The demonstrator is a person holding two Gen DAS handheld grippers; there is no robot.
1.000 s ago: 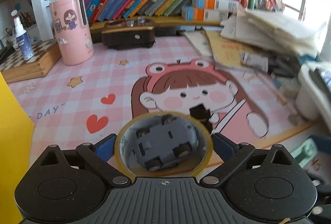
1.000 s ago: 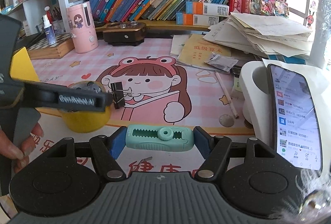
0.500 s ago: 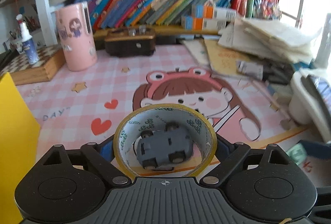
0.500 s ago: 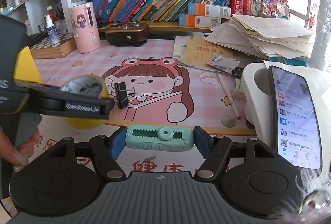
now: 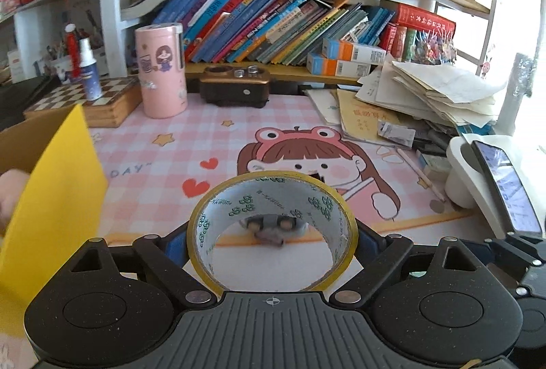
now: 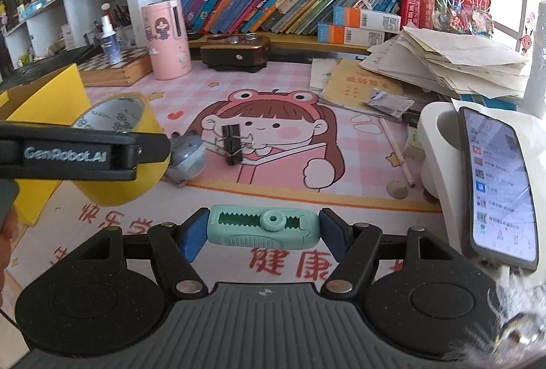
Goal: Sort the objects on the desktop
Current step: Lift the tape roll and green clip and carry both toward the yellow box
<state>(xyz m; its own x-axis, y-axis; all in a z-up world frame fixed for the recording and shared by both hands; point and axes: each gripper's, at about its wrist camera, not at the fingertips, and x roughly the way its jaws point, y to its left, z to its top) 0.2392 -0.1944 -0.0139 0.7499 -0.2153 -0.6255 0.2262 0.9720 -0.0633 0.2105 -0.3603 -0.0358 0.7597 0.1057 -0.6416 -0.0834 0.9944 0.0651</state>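
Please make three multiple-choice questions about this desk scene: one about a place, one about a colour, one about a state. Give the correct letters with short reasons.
1. Where does the spray bottle stand?
A. on the chessboard box
B. on the paper pile
C. on the phone

2. What colour is the outside of the tape roll?
A. green
B. yellow
C. white

3. What is the right gripper doing?
A. hanging open, empty
B. gripping a pencil
C. gripping the mint-green item

Answers: 1 A, it stands on the checkered top. 2 B, the right wrist view shows it. 3 C, both pads press on its ends.
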